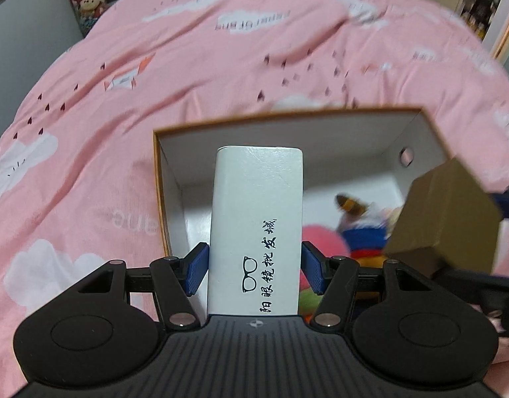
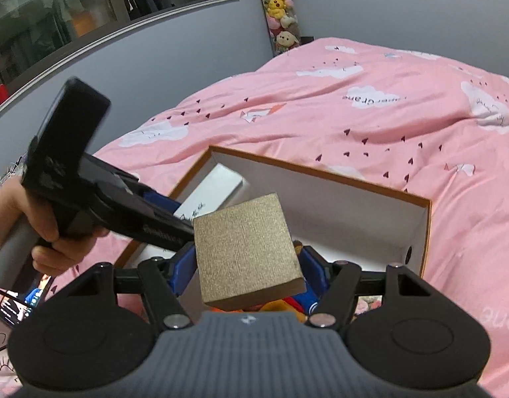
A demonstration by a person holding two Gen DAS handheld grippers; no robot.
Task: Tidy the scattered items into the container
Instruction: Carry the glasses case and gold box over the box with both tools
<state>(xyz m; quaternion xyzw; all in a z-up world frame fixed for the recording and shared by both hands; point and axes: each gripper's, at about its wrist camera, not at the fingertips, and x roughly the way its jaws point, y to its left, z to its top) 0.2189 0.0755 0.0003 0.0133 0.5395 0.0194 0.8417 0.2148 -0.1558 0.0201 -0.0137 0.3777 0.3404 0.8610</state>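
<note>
A pink duvet (image 1: pixel 188 76) printed with clouds and paper cranes covers the bed, and on it sits the open cardboard box (image 1: pixel 287 132), white inside with an orange-brown rim, which serves as the container. Plush toys (image 1: pixel 360 229) already lie on its floor (blurred, so their kind is hard to tell).

The left gripper (image 1: pixel 254 267) is clamped on a white glasses case box (image 1: pixel 256 225), blue pads pressing its two long sides. The box's long axis runs straight ahead along the fingers, its far end already over the container's interior, toward the left wall.

The right gripper (image 2: pixel 246 270) is closed on a brown textured box (image 2: pixel 246 252), held tilted above the toys near the container's front edge.

Both items hang directly over the opening, so the container lies below and slightly ahead of each gripper. The left load looks deeper inside; I judge lowering and releasing is what remains.
</note>
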